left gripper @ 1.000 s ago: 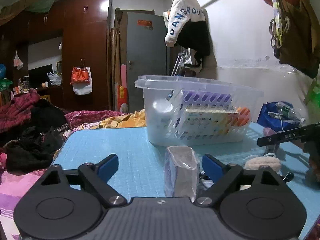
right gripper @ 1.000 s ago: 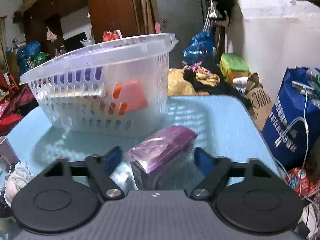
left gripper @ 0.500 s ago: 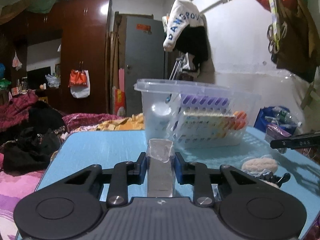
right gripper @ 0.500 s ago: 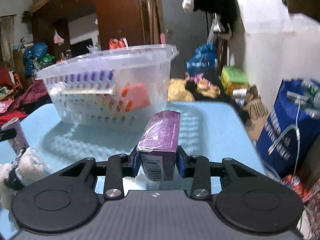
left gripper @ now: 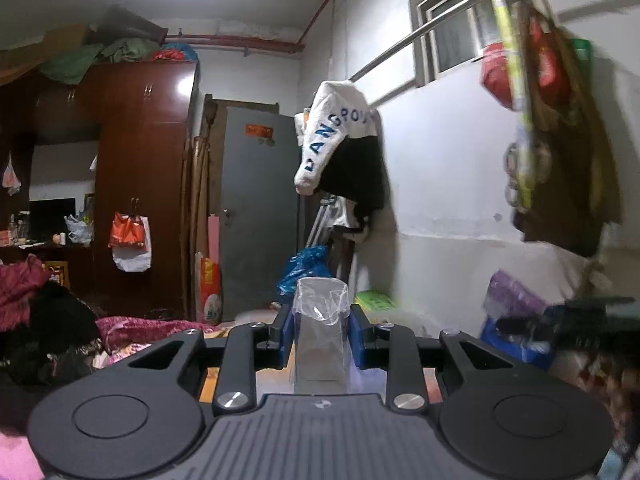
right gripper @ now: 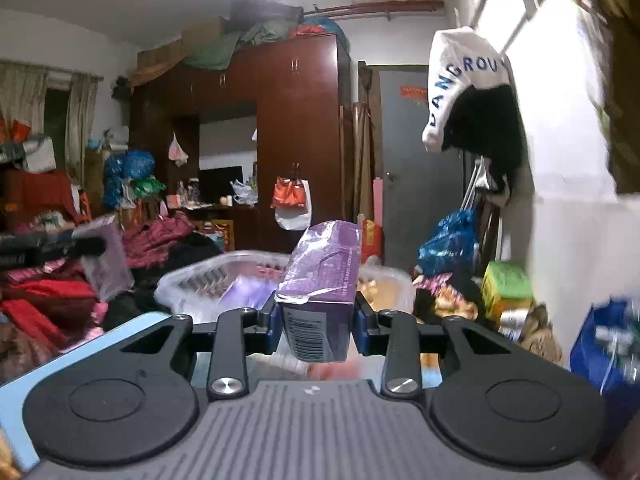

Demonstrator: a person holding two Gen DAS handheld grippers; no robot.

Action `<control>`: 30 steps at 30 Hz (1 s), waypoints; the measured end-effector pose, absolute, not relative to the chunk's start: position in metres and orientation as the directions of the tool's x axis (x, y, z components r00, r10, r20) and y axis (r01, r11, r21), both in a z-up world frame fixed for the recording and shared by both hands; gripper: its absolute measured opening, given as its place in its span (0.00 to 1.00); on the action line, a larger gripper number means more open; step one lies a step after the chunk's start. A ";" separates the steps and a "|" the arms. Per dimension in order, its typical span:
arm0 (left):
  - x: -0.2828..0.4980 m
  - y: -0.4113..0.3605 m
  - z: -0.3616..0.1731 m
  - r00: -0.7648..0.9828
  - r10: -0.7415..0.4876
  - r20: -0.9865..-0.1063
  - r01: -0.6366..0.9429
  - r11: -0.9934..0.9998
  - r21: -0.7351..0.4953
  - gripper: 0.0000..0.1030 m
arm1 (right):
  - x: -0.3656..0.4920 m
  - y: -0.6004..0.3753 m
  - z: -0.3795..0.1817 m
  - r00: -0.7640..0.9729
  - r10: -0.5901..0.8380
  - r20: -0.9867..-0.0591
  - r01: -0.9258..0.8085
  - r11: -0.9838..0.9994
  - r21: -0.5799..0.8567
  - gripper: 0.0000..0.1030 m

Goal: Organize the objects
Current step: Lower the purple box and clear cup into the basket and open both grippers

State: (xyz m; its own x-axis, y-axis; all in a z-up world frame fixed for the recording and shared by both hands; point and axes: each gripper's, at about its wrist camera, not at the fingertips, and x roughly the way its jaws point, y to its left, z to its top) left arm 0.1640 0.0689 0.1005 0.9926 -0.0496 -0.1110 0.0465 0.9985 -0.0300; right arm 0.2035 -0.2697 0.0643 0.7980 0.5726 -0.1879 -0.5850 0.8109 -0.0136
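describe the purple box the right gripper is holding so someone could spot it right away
Start at the clear plastic basket mid-room. Just in front, the right gripper clamps a plastic-wrapped purple box. A barcode on its near end sets it apart from the loose purple items in the basket.

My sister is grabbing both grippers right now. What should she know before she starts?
Left gripper: shut on a grey box in clear wrap, lifted; no table shows in its view.
Right gripper: shut on a purple box, held up just before the clear basket.
Basket: it stands on the blue table, with purple and orange packs already inside, though they look blurry.
Done: both boxes are picked up.
Left: neither box is in the basket yet. Probably lower each one in and open the fingers. The right one looks nearer to it.
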 end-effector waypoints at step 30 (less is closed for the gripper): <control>0.320 0.075 0.051 0.901 0.110 -0.420 -0.104 0.994 0.038 0.43 | 0.332 -0.220 0.040 0.720 0.480 -0.501 -0.496 0.861 0.112 0.40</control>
State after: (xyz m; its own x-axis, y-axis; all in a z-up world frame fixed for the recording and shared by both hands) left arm 0.3198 0.0745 0.0509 0.9007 0.1104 -0.4202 -0.1042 0.9938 0.0378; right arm 0.3319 -0.2201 0.0396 0.7197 0.4802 -0.5014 -0.4964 0.8609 0.1119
